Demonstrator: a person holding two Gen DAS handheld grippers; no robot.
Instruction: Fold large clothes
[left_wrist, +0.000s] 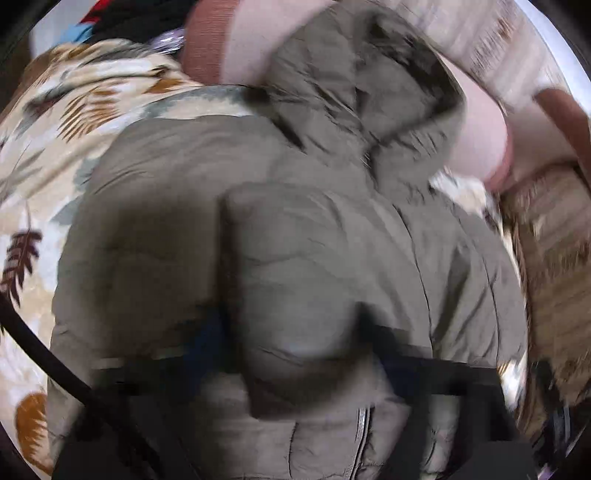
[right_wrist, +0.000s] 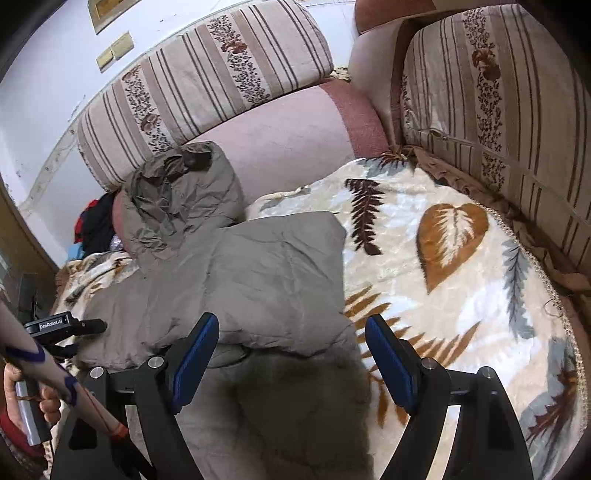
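1. right gripper stands wide apart, nothing between its blue pads, hovering over the near edge of the grey padded jacket.
2. left gripper is blurred, jaws narrowed around a jacket fold; whether they press on it i cannot tell.
3. jacket hood lies beyond both, on the leaf-print blanket.
4. farthest, striped cushions.

"GenRobot.AI" in white on the black left gripper body

One grey padded jacket, one leaf-print blanket, two striped cushions, two grippers, one heap of clothes.
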